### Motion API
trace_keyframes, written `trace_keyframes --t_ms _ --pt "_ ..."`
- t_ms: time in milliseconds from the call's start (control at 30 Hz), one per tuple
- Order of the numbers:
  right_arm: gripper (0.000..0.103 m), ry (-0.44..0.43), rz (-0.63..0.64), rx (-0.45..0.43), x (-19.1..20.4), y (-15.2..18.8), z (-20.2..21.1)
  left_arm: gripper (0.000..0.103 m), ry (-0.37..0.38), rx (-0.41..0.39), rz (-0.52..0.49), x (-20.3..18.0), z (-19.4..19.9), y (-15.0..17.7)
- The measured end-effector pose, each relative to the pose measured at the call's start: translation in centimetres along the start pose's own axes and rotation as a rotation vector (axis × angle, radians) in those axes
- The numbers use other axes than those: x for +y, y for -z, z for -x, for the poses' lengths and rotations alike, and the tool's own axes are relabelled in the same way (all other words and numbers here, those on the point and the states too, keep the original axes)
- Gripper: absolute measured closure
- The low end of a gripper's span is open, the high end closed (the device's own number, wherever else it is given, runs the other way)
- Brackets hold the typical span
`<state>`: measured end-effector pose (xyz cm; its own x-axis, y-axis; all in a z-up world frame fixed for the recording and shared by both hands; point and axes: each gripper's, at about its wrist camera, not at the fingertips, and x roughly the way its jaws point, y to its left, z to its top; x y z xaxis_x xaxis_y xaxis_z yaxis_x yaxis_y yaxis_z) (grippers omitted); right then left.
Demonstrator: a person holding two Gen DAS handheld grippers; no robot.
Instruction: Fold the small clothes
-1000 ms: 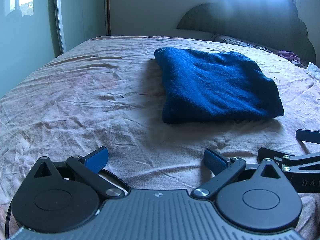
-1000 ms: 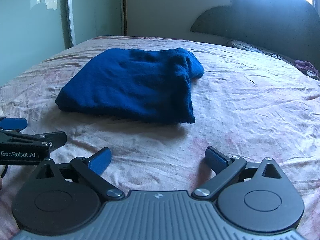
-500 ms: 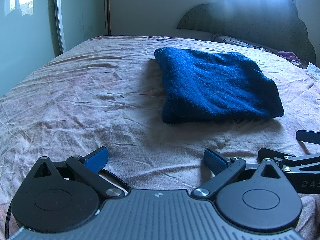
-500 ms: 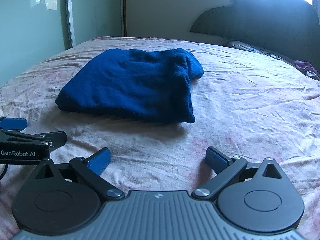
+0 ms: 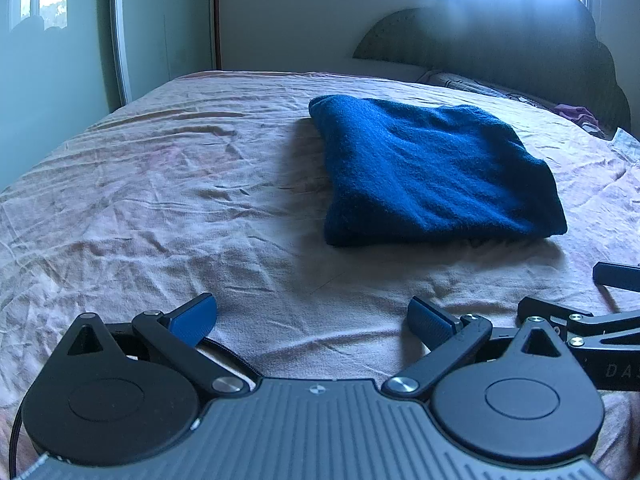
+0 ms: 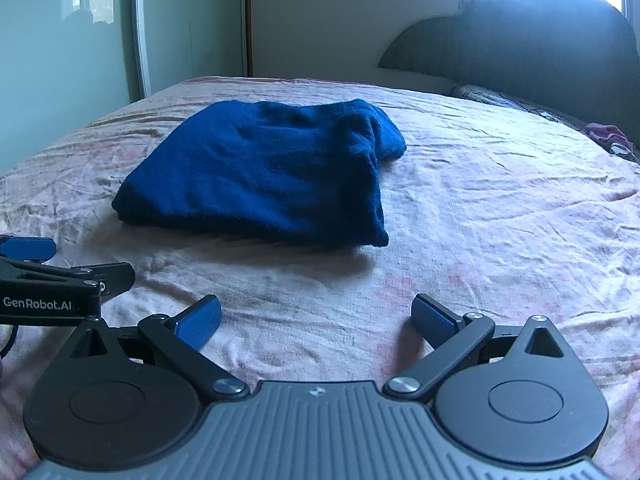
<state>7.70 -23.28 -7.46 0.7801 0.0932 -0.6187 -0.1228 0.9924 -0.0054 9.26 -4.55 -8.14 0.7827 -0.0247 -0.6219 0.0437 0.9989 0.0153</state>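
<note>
Wrinkled pink bedsheet point(image 5: 168, 208); folded blue garment point(image 6: 264, 176); dim headboard point(image 6: 520, 52), perhaps padded; both tools released.

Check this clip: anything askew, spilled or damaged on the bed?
Nothing stands out. The blue garment lies folded on the wrinkled sheet, slightly lumpy at its far corner. Both grippers, left and right, sit open and empty, short of it.
</note>
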Motion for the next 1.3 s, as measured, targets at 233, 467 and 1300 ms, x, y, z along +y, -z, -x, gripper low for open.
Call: trace_keyframes --t_ms 233,467,1300 --pt "0.001 -0.028 -0.067 -0.017 -1.1 0.1 0.3 0.000 0.000 0.000 0.000 0.0 0.0 0.0" --pt "0.000 -0.035 -0.091 -0.021 -1.3 0.1 0.3 0.000 0.000 0.000 0.000 0.0 0.0 0.0" --pt "0.000 -0.011 -0.067 0.000 -0.7 0.1 -0.1 0.000 0.000 0.000 -0.001 0.0 0.0 0.0"
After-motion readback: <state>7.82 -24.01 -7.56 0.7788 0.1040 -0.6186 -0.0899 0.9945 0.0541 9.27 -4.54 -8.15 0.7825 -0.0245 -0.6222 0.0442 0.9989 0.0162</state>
